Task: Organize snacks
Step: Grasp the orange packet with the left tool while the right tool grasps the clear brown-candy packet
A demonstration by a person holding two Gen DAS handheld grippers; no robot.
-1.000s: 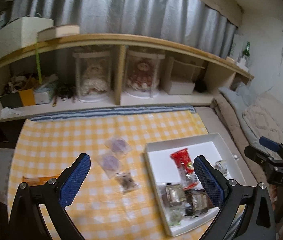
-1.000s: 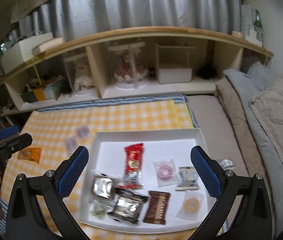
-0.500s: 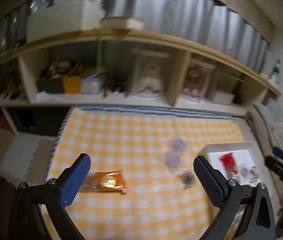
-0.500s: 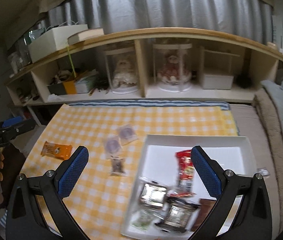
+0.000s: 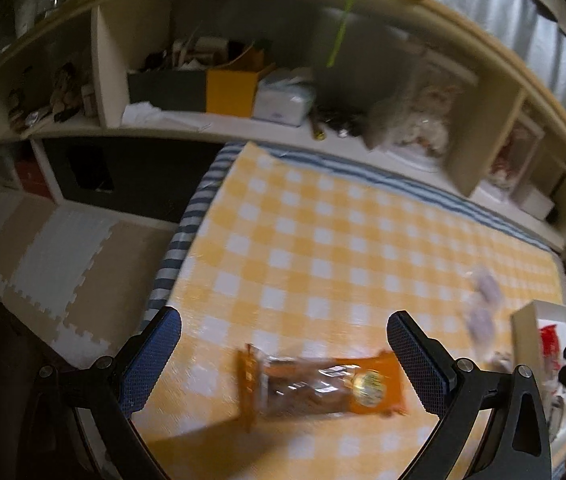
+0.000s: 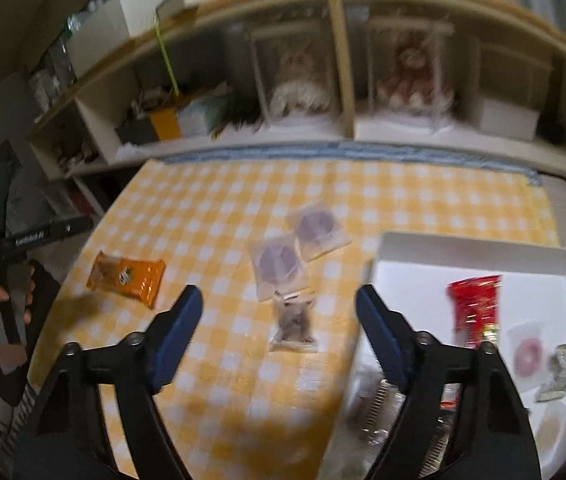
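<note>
With jaws spread wide, left claw (image 5: 283, 344) over checked cloth (image 5: 343, 240), orange snack pack (image 5: 323, 384) lying flat between its fingers, untouched. Right claw (image 6: 279, 320) gaping too, small brown packet (image 6: 294, 322) between fingers, two purple packets (image 6: 297, 242) just beyond, white tray (image 6: 479, 246) to its right.

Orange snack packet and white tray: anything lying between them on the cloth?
Yes: right wrist view shows two clear purple-sweet packets and a small dark-snack packet.
</note>
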